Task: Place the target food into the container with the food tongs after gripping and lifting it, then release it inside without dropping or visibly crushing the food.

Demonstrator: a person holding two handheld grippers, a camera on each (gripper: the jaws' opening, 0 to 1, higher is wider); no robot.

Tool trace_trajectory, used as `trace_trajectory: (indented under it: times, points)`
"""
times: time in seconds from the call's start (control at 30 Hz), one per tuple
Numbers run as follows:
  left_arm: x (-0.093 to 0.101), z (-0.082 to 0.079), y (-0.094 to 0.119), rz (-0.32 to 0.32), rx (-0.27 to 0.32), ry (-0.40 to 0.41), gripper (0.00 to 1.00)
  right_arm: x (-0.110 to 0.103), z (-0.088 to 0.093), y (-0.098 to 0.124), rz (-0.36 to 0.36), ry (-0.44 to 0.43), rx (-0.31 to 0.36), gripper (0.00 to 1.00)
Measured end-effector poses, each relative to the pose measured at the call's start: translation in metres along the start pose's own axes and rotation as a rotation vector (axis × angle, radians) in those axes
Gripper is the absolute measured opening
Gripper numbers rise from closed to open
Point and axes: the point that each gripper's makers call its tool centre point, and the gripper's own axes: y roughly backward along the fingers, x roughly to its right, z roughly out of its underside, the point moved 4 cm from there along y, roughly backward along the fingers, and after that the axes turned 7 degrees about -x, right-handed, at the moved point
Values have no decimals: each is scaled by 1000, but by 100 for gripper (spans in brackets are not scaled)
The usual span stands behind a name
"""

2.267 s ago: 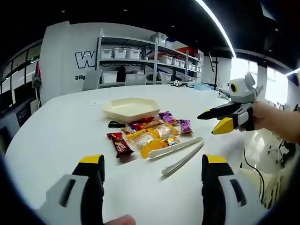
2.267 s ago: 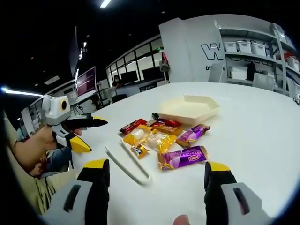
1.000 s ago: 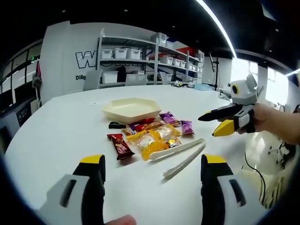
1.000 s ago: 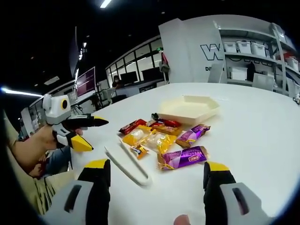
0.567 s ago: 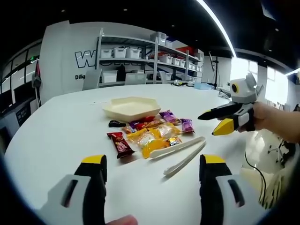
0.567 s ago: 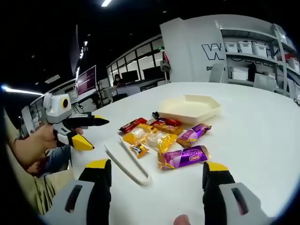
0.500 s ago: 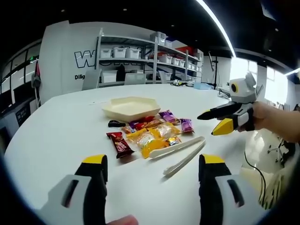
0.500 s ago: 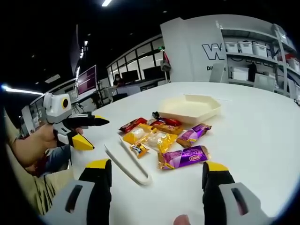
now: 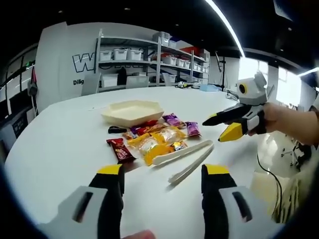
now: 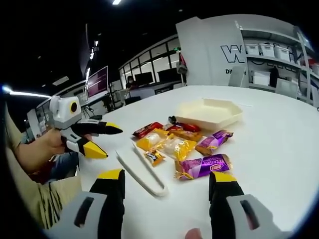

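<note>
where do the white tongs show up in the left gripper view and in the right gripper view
Left gripper view: the tongs lie on the table just right of centre, right of the snack pile, above the right jaw.
Right gripper view: the tongs lie left of centre, left of the snack pile, above the left jaw.
Shared landmark: the cream tray sits beyond the snacks in both.

Large "W" on white wall panel (image 9: pixel 82 62), rest cut off by shelving (image 9: pixel 134 57); wrapper print unreadable.
</note>
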Motion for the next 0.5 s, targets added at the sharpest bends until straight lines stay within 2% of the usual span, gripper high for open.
trace_trajectory:
  times: [0.27, 0.5]
  points:
    - [5, 2, -4, 34, 4, 9, 51, -9, 3, -5, -42, 35, -5, 53]
    - [7, 5, -5, 46, -4, 4, 47, -12, 6, -8, -60, 51, -16, 48]
